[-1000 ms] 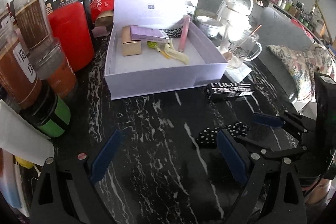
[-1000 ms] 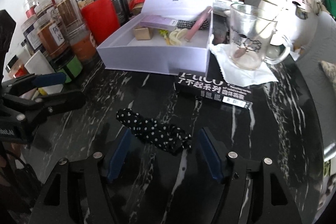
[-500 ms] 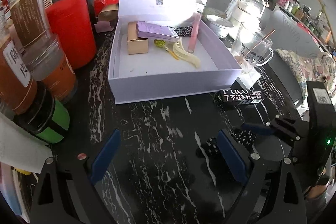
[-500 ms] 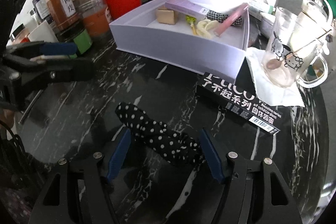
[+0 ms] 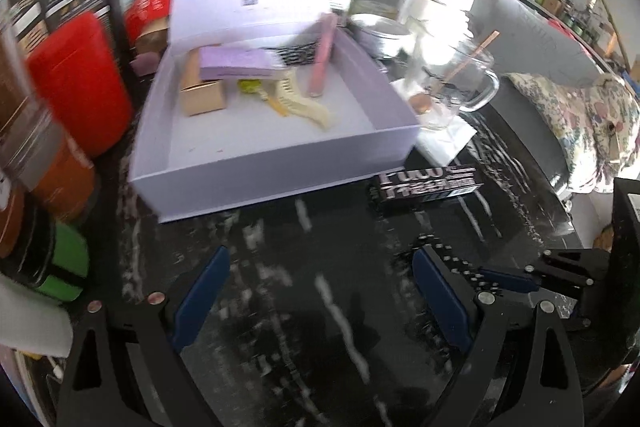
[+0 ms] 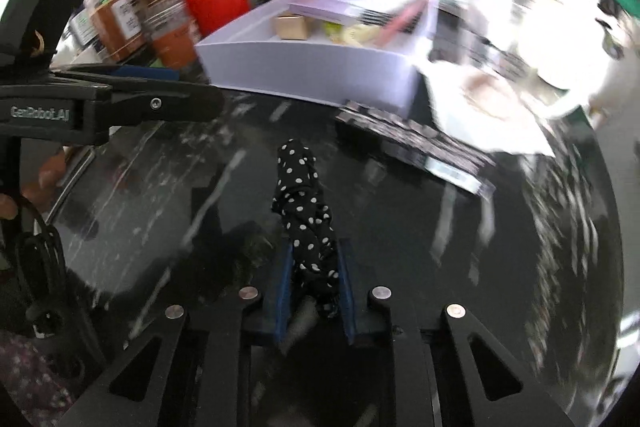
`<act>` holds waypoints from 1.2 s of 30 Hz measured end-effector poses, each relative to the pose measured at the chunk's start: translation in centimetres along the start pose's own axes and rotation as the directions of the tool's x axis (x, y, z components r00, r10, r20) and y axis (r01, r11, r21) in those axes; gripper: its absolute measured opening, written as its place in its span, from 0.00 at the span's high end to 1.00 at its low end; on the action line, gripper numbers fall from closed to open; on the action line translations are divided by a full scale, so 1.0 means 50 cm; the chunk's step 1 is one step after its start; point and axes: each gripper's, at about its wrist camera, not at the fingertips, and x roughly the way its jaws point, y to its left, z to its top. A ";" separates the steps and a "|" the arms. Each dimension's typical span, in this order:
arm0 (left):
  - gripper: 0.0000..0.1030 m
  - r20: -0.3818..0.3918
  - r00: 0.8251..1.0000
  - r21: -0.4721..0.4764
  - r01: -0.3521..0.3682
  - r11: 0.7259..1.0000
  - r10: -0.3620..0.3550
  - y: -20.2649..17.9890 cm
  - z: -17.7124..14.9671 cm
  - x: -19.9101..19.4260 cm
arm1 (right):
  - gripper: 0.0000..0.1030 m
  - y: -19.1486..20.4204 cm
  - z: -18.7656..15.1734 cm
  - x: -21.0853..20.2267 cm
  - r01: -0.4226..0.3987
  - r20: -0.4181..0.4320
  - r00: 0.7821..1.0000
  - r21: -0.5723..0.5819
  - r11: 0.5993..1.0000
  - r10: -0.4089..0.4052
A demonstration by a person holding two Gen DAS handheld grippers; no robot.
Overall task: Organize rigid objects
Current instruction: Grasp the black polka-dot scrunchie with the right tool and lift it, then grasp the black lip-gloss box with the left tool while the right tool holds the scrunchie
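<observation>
Left wrist view: the left gripper (image 5: 320, 291) hangs released, its 2 blue pads wide apart, over the black marble table (image 5: 280, 307), before the open lilac cardboard box (image 5: 256, 163).

Right wrist view: the right gripper (image 6: 314, 287) is closing, pads squeezing the black polka-dot fabric hair tie (image 6: 302, 203), which juts forward over the table.

Right gripper (image 6: 314, 275) points steeply down at the table, jaws closing, both blue pads pressed against the sides of a black polka-dot fabric piece (image 6: 304, 203) that sticks out far beyond the fingertips. In the left wrist view the right gripper (image 5: 476, 273) enters from the right edge, low over the table, fingers nearly together.

Left gripper (image 5: 320, 299) also angled down, jaws spread wide, blue pads well apart, nothing between them. In the right wrist view it reaches in from the left edge, fingers pointing right, seen side-on. A person's fingers (image 6: 44, 175) show at the left edge, wrapped behind its black body.
</observation>
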 end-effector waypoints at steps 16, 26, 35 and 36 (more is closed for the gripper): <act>0.09 0.061 0.992 0.244 0.096 0.965 -0.115 -0.188 0.047 0.058 | 0.79 -0.179 -0.084 -0.094 0.179 0.020 0.981 0.278 0.944 -0.192; 0.09 0.019 0.990 0.227 0.129 0.965 -0.137 -0.198 0.059 0.121 | 0.79 -0.213 -0.095 -0.104 0.152 0.041 0.984 0.308 0.939 -0.173; 0.09 0.001 0.996 0.292 0.081 0.953 -0.085 -0.208 0.059 0.156 | 0.79 -0.228 -0.099 -0.113 0.148 0.037 0.985 0.310 0.939 -0.167; 0.09 -0.001 0.996 0.297 0.089 0.951 -0.093 -0.212 0.059 0.156 | 0.79 -0.228 -0.098 -0.112 0.147 0.037 0.985 0.309 0.940 -0.167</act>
